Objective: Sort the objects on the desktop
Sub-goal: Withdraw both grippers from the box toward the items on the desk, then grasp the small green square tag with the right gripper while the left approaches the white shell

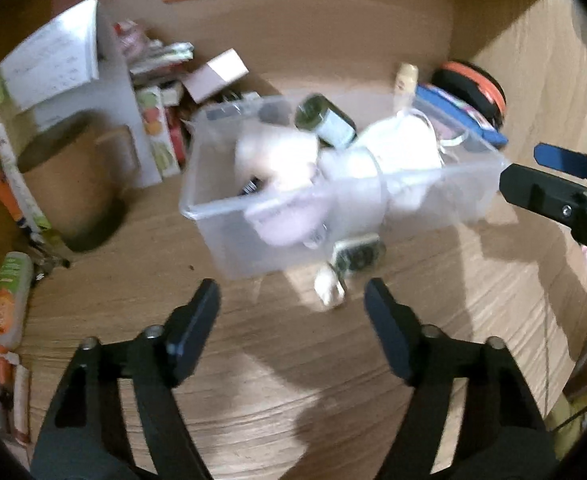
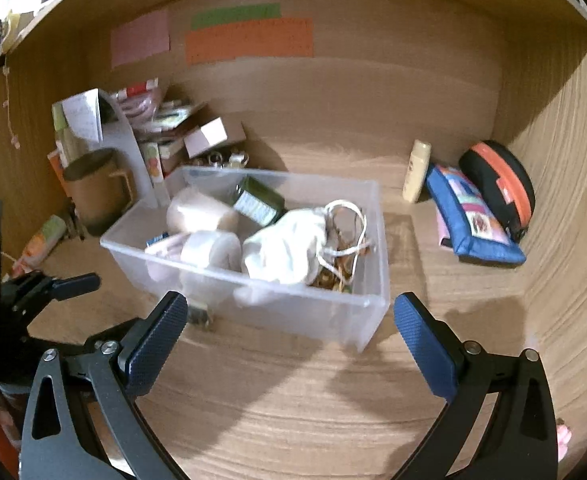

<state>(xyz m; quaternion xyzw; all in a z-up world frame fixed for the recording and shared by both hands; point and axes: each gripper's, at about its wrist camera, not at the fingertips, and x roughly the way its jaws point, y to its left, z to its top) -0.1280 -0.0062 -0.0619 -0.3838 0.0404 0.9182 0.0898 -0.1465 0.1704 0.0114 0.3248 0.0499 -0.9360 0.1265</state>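
A clear plastic bin (image 2: 253, 280) is seen at the centre of both views, resting on the wooden counter (image 2: 293, 400). Inside it, a white drawstring pouch (image 2: 285, 248) lies toward the right, a dark green jar (image 2: 259, 200) with a pale label is tilted at the back, and two pale rolls (image 2: 201, 212) are set at the left. In the left wrist view the bin's contents are blurred.

A small dark object (image 1: 357, 258) with a pale piece beside it is seen on the counter, just in front of the bin's near wall, at the lower centre of the left wrist view; what it is cannot be told through the blur.

The left gripper (image 1: 291, 320) is held wide open with nothing between its black fingers (image 1: 197, 320), low in its frame, near that small object. The right gripper (image 2: 289, 340) is likewise spread wide and empty, its blue-padded fingers (image 2: 157, 344) set just before the bin's near wall.

At the right of the right wrist view, a blue patchwork pouch (image 2: 477, 220), a black and orange case (image 2: 497, 184) and a cream bottle (image 2: 417, 172) are grouped against the corner. At the left, a brown mug (image 2: 97, 188) stands before a pile of papers and boxes (image 2: 153, 128).
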